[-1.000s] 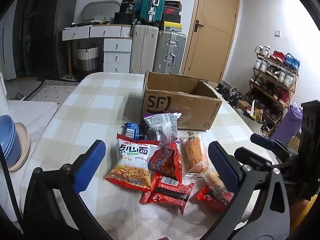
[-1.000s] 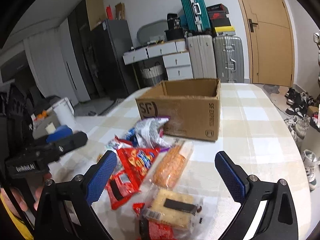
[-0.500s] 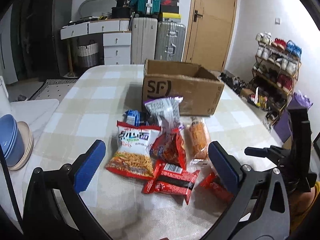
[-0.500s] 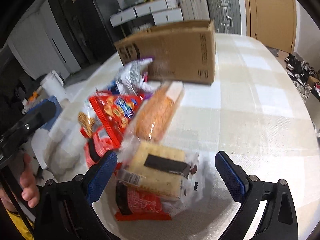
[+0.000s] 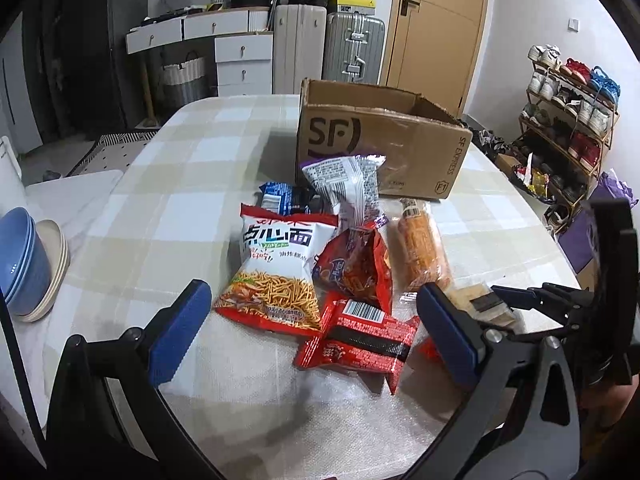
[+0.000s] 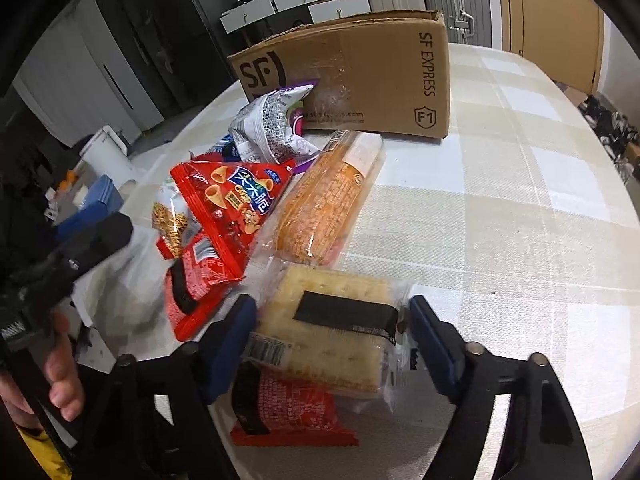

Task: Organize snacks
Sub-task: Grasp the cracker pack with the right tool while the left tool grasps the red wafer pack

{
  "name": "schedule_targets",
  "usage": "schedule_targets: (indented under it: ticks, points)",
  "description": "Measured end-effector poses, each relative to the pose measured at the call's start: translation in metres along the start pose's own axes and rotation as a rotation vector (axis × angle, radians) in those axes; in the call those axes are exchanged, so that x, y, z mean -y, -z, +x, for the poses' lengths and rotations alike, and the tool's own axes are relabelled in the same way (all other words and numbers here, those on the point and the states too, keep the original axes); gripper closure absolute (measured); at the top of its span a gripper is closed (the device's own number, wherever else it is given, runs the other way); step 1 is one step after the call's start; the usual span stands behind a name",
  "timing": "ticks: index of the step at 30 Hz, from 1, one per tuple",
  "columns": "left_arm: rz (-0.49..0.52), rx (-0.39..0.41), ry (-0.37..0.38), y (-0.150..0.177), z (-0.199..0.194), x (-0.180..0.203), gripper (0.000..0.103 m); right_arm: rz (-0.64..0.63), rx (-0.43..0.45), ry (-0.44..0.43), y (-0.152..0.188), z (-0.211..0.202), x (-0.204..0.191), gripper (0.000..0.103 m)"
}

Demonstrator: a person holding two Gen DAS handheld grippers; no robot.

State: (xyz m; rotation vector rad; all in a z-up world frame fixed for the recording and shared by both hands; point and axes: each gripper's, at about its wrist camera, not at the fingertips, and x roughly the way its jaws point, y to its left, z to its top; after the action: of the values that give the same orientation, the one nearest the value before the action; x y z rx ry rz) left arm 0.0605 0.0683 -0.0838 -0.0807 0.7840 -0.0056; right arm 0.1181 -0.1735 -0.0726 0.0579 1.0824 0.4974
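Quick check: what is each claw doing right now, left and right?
Left claw: open, holding nothing.
Right claw: has just been closing around the cracker pack; grip not yet certain.

The right gripper [image 6: 332, 340], black-framed with blue-padded fingers [image 6: 236, 332], fills the lower frame, angled downward; its jaws have just been closing and now bracket a clear-wrapped cracker pack [image 6: 332, 328]. The left gripper [image 5: 312, 332] stands wide apart, nothing held. A bare hand [image 6: 60, 376] grips its handle at lower left.
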Motion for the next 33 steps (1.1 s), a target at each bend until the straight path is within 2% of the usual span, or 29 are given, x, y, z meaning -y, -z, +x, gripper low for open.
schedule_targets:
  ticks: [8,14,18,21,23,26,28,33]
  points:
    - [-0.002,-0.075,0.009,0.011,0.016,0.0,0.001,-0.005,0.004,-0.01,0.001,-0.003,-0.003,0.035]
    - [0.049,-0.113,-0.004,0.019,0.03,0.019,0.001,-0.015,0.011,0.001,0.003,-0.006,-0.005,0.037]
    - [0.016,-0.143,-0.017,0.016,0.042,0.018,0.001,0.011,0.013,0.012,0.002,-0.007,0.0,0.038]
    - [0.012,-0.152,0.014,0.016,0.045,0.02,0.005,0.012,0.013,0.018,0.003,-0.008,0.002,0.038]
    - [0.023,-0.165,0.028,0.019,0.048,0.02,0.011,0.016,0.012,0.014,0.003,-0.009,0.003,0.038]
    - [0.022,-0.184,0.088,0.023,0.052,0.02,0.029,0.029,0.011,0.015,0.003,-0.01,0.005,0.038]
    - [0.035,-0.188,0.119,0.024,0.054,0.022,0.047,0.045,0.01,0.008,0.002,-0.011,0.008,0.038]
    - [0.068,-0.199,0.112,0.027,0.056,0.03,0.06,0.06,0.012,0.003,0.002,-0.013,0.013,0.038]
